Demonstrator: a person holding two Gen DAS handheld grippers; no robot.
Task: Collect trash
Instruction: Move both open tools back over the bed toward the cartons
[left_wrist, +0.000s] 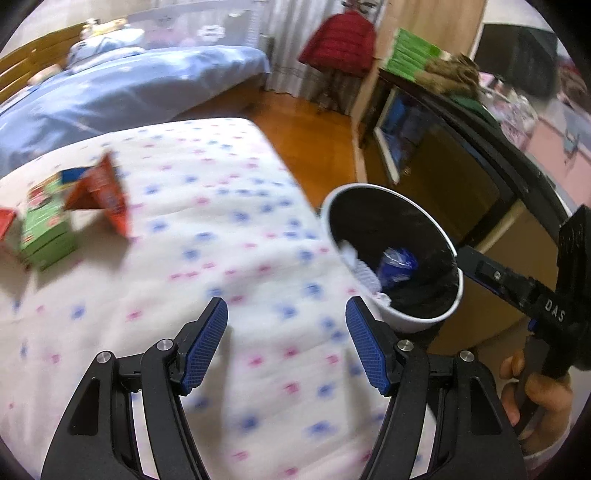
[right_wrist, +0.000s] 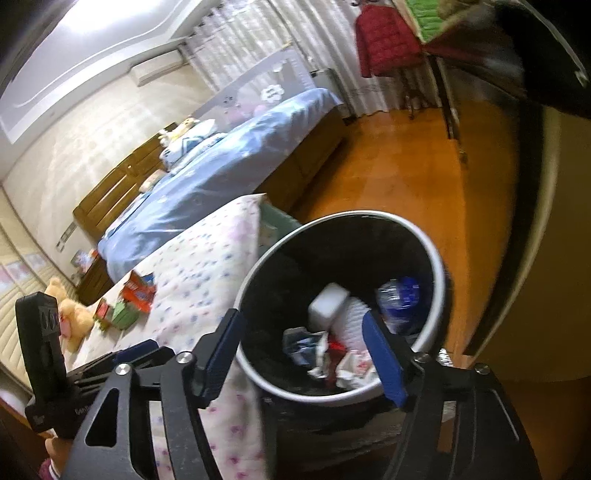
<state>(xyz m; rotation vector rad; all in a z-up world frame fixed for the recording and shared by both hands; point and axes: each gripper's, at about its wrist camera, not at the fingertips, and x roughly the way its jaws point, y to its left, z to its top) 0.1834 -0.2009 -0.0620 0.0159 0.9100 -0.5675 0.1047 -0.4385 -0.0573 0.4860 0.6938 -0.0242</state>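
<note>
Hovering over the bin (right_wrist: 343, 302), our right hand-held gripper (right_wrist: 303, 354) gaped wide and empty, placed for dropping. Our left hand-held gripper (left_wrist: 286, 347), likewise spread and empty, faced the bed (left_wrist: 229, 236); boxes (left_wrist: 66, 214) waited far ahead-left.

Upright white bin (right_wrist: 436, 258) holds crumpled wrappers (right_wrist: 325, 354).

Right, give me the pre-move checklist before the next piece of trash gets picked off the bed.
1. Left gripper open and holding nothing: ok.
2. Right gripper open and holding nothing: ok.
3. Trash bin upright beside the bed, mouth unobstructed: ok.
4. Room left in bin: ok, trash covers only the bottom.
5. Trash left on bed: not ok, green box and orange packet remain.
6. Path across the quilt to them: ok.
</note>
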